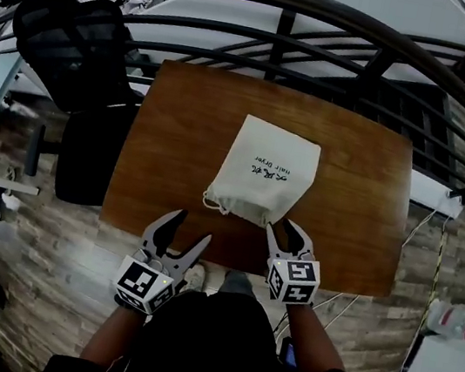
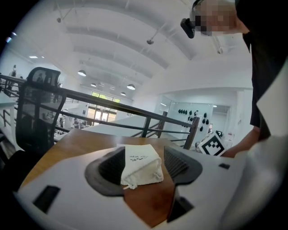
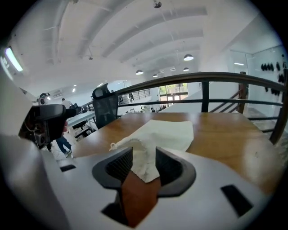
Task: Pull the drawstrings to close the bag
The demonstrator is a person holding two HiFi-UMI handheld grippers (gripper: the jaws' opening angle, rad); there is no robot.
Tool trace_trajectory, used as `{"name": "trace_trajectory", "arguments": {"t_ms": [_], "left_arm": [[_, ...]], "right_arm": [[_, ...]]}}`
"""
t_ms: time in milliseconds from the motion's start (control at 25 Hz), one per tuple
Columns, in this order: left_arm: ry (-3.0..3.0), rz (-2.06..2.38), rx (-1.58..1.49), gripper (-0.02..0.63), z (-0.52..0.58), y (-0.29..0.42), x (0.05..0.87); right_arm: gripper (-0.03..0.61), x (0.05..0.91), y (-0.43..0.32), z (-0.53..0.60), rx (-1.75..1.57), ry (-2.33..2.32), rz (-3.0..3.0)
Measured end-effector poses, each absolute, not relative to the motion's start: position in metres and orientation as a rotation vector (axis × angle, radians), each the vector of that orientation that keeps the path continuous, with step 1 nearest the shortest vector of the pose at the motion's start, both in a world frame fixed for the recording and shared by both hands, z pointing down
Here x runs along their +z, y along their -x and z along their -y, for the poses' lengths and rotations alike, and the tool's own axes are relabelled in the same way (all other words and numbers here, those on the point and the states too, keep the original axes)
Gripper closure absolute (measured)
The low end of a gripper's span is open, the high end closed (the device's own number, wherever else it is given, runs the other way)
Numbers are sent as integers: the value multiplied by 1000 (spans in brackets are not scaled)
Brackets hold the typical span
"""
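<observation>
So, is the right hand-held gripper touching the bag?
Touching. In the right gripper view the right hand-held gripper pinches a corner of the bag, fabric bunched between its jaws.

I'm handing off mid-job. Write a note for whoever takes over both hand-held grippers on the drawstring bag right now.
Left hand-held gripper: open, empty, over the table's near edge, short of the bag.
Right hand-held gripper: closed on the bag's near right corner, at the ruffled mouth edge.
Bag: lies on the table, mouth toward the person; a drawstring loop shows at its near left corner.
Done: right-side grip only.
To do: probably take the left loop, then pull both sides apart to cinch the mouth.
</observation>
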State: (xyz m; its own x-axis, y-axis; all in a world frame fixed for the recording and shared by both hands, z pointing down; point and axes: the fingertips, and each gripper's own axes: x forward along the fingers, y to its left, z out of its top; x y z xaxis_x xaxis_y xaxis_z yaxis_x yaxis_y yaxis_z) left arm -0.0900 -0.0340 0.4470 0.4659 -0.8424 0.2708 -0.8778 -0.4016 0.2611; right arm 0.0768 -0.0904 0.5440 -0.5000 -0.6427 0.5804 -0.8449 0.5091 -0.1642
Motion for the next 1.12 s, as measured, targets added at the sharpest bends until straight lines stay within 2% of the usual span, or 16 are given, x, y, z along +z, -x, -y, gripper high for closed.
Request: {"name": "trace_trajectory", "arguments": {"t_ms": [160,480,760,1120], "left_arm": [[-2333,1467,182,337,39,89,458],[-2285,1507,218,337,44,94,471],[-2264,1477,215,337,52,91,483],[-2392,1147,322,356,55,31,517]], "right_arm": [[406,572,-68,99,657,-1172,2253],[410,594,-67,111,696,-1125,2213],[489,585,-63,127,715,-1106,2213],[552,564,-64,122,920,-984,2320]]}}
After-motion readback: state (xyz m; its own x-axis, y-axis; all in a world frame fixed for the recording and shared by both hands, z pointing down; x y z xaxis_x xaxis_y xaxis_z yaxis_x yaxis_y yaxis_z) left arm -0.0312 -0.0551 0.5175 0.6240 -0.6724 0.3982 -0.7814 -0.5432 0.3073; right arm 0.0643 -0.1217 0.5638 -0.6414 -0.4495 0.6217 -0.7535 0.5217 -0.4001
